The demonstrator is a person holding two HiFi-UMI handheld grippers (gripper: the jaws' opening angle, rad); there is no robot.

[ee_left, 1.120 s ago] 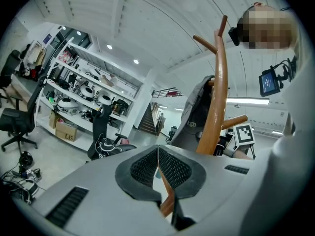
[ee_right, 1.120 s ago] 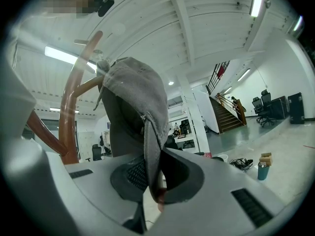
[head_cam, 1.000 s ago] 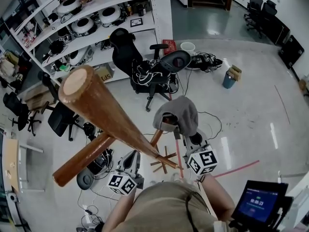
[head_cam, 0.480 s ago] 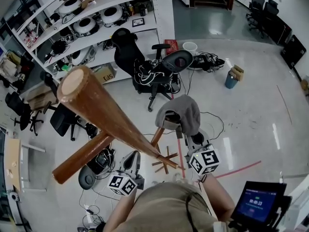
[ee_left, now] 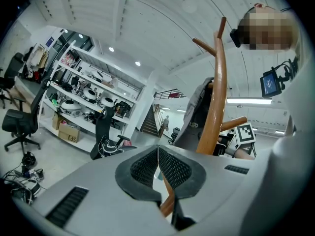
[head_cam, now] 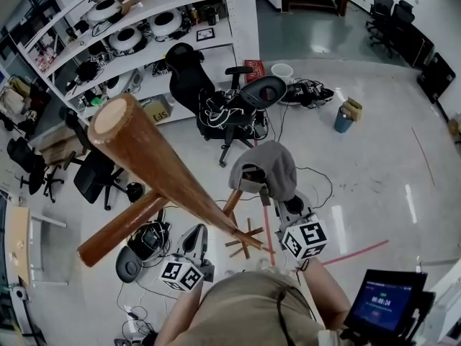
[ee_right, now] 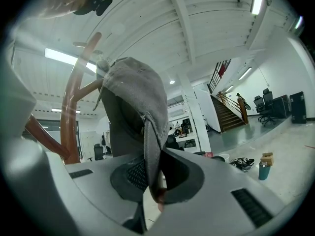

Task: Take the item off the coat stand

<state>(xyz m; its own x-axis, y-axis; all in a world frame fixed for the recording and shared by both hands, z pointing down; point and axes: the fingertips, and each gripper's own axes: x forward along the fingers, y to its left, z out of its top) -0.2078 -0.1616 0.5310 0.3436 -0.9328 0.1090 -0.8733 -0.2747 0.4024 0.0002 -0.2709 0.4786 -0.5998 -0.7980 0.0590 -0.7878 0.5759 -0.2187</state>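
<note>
A wooden coat stand (head_cam: 155,168) rises toward me, its pole also showing in the left gripper view (ee_left: 219,102) and the right gripper view (ee_right: 74,117). A grey cap (head_cam: 268,167) hangs on one of its pegs. My right gripper (head_cam: 278,196) is just under the cap and shut on the cap's edge (ee_right: 147,132), with the fabric pinched between the pads (ee_right: 153,181). My left gripper (head_cam: 196,235) sits to the left of the stand's base, shut with nothing between its touching pads (ee_left: 158,165). From that side the cap (ee_left: 197,117) hangs behind the pole.
Black office chairs (head_cam: 238,107) and cable piles stand beyond the stand. White shelves (head_cam: 144,42) line the back left. A blue bin (head_cam: 343,117) stands to the right, and a red strip (head_cam: 356,252) lies on the floor. A tablet screen (head_cam: 385,303) sits at lower right.
</note>
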